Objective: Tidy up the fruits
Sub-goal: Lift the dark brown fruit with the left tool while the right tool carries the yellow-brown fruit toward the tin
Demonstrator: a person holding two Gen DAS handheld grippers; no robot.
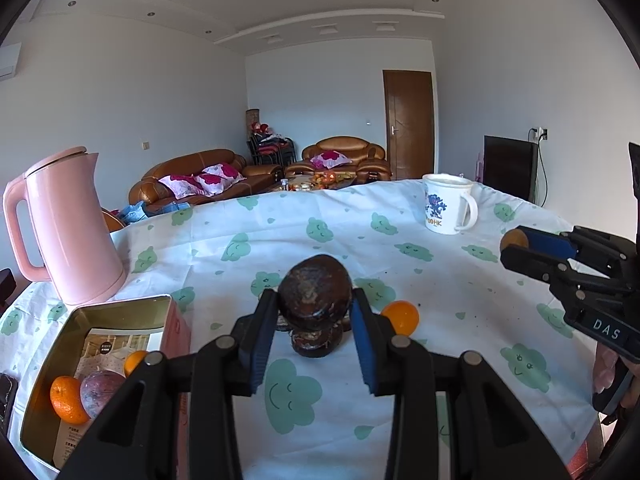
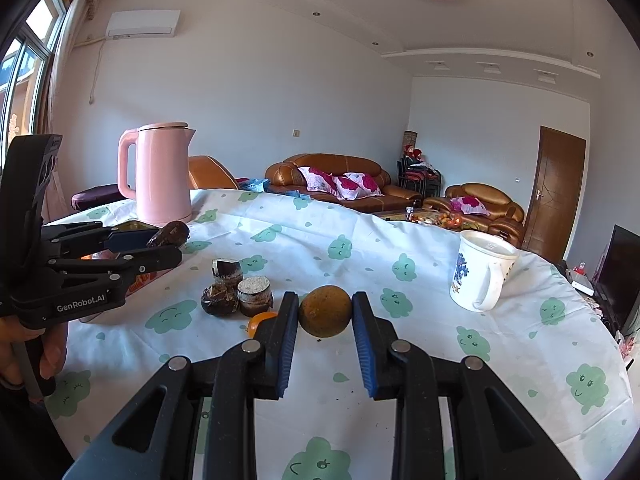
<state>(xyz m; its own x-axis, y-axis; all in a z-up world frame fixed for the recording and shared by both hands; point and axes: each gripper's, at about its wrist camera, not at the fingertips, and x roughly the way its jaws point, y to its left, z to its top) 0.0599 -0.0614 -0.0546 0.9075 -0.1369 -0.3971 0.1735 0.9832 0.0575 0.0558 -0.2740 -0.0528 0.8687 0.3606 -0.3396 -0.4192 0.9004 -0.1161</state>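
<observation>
Left gripper (image 1: 316, 308): my pads are clamped on a dark brown fruit (image 1: 315, 295), lifted above the cloth.
Right gripper (image 2: 325, 314): I pinch a round tan fruit (image 2: 325, 311) tight.
Tin box (image 1: 120, 308): near left edge of the table, holding oranges and a purple fruit.
On the tablecloth (image 2: 360, 240): three dark pieces (image 2: 236, 292) and a small orange (image 1: 400, 317), close together.
Far edge: pink kettle (image 2: 162, 176) left, mug (image 2: 480, 276) right.
Open room: bare cloth between them.
</observation>
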